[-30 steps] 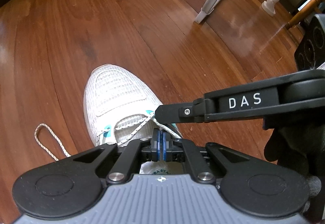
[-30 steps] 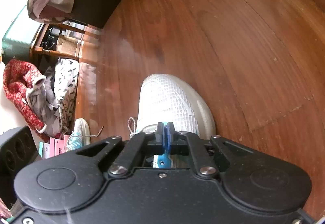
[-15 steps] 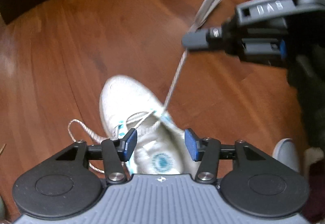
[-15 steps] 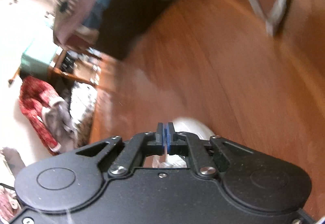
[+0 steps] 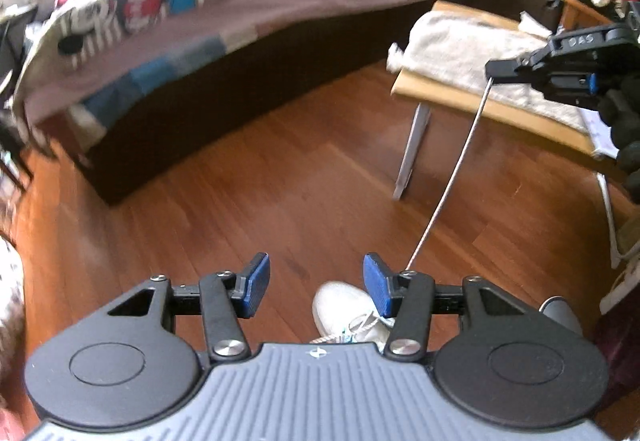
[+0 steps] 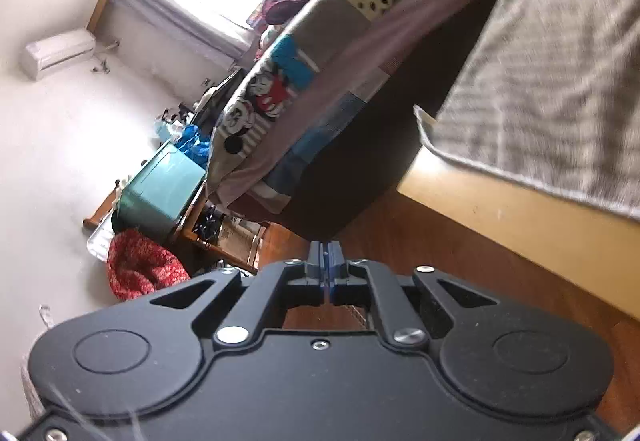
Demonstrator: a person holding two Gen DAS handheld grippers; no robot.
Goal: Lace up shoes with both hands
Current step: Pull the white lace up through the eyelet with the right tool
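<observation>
Bed (image 5: 248,13): patchwork cover, far left and across the top of the left view; plays no part in the job.
Left claw (image 5: 316,291): spread, its blue pads (image 5: 256,287) well apart, nothing between them; it hangs high above the floor (image 5: 240,209), empty.
Shoe (image 5: 344,311): white, on the floor straight below the left claw, toe toward the bed; mostly hidden behind the claw's body.
Lacing done: some crossed lace shows over the tongue by teal eyelets; how many rows are threaded cannot be told from here.
Lace (image 5: 452,177): one strand runs taut from the shoe up and to the right, into the right claw's tip.
Surface (image 5: 492,117): light wooden top with a grey towel, to the right behind the lace.
Right claw (image 5: 494,71): pressed together on the lace's upper end, seen upper right in the left view; in its own view the pads (image 6: 326,273) meet, and the strand itself cannot be made out there.
Stage, as judged: a strand is being pulled snug through its eyelet, so this looks like mid-lacing.
Left to do, as judged: the other lace end is not in sight; remaining eyelets, evening the two ends and the knot seem still ahead.
</observation>
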